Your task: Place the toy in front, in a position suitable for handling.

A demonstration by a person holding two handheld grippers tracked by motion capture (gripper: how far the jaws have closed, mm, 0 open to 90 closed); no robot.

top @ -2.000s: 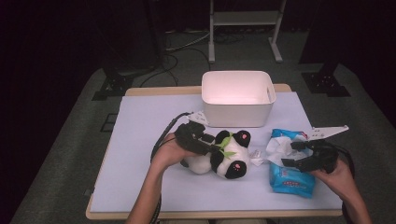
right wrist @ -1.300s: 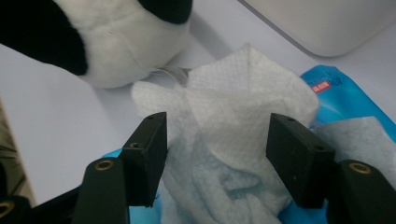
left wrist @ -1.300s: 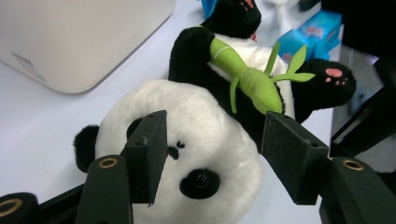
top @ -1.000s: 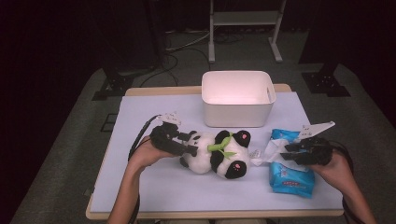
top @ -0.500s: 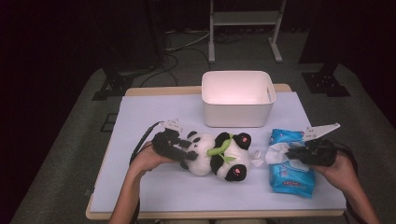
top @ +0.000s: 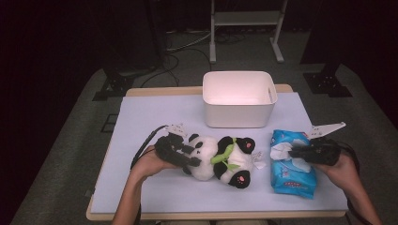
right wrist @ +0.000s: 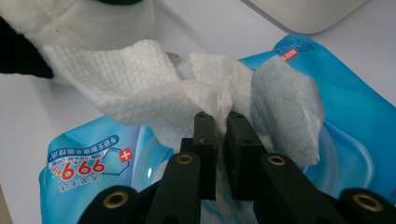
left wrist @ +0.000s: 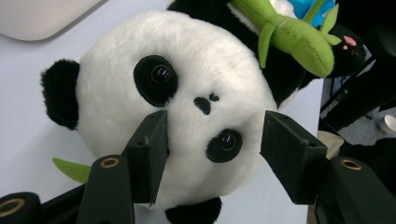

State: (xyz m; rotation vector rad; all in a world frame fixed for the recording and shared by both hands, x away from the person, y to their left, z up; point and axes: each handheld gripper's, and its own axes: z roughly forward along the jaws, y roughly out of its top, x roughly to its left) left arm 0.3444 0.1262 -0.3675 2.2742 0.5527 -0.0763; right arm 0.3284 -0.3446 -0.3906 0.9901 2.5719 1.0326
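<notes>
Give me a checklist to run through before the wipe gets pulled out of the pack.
1. Right gripper shut on the wipe: ok, jaws pinch its bunched end.
2. Pack flap open: ok, folded back beside the wipe.
3. Left gripper holding the panda: not ok; the jaws have just been closing around its head, but the right-hand jaw stands clear of the fur.
4. Anything holding the pack down: not ok, it lies loose on the table.
5. Bin out of the way: ok, behind both.
</notes>
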